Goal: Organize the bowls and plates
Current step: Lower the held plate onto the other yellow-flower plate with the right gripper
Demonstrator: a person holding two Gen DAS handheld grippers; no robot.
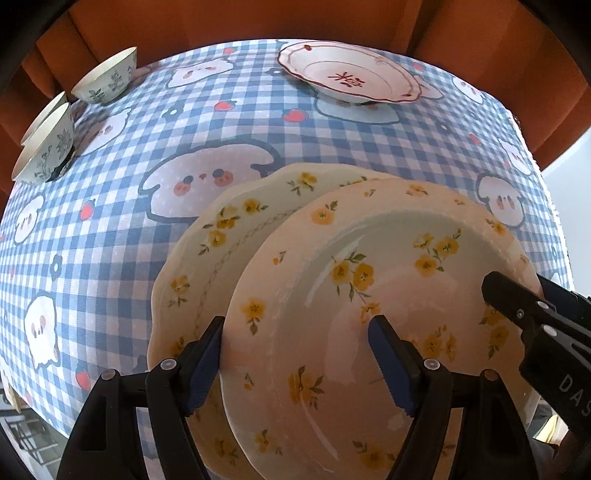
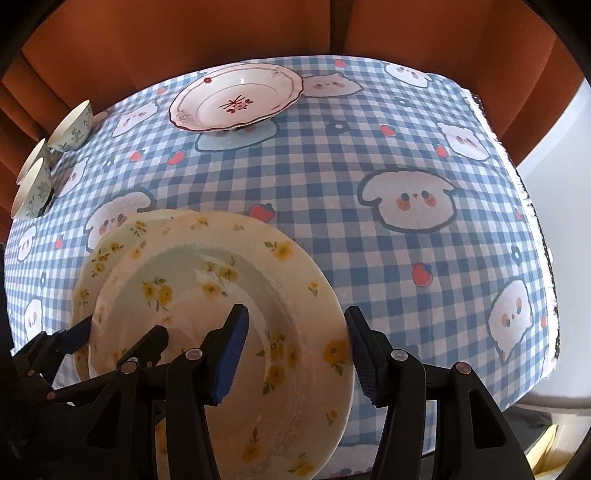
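Observation:
A yellow-flowered plate point(image 1: 369, 295) sits on top of a second, larger yellow-flowered plate point(image 1: 229, 229) at the near edge of the table. My left gripper point(image 1: 295, 354) is open, its jaws astride the top plate's left rim. My right gripper point(image 2: 295, 339) is open astride the same plate's right rim point(image 2: 325, 314); it also shows in the left wrist view point(image 1: 517, 299). The lower plate point(image 2: 110, 251) peeks out at the left. A red-trimmed plate point(image 1: 347, 74) point(image 2: 236, 99) lies at the far side. Three green-patterned bowls point(image 1: 107, 77) point(image 2: 70, 129) stand at the far left.
The table wears a blue checked cloth point(image 1: 221, 125) point(image 2: 369, 155) with cartoon animals. An orange curtain point(image 2: 184, 33) hangs behind it. The table's right edge point(image 2: 532, 221) drops off to a pale floor.

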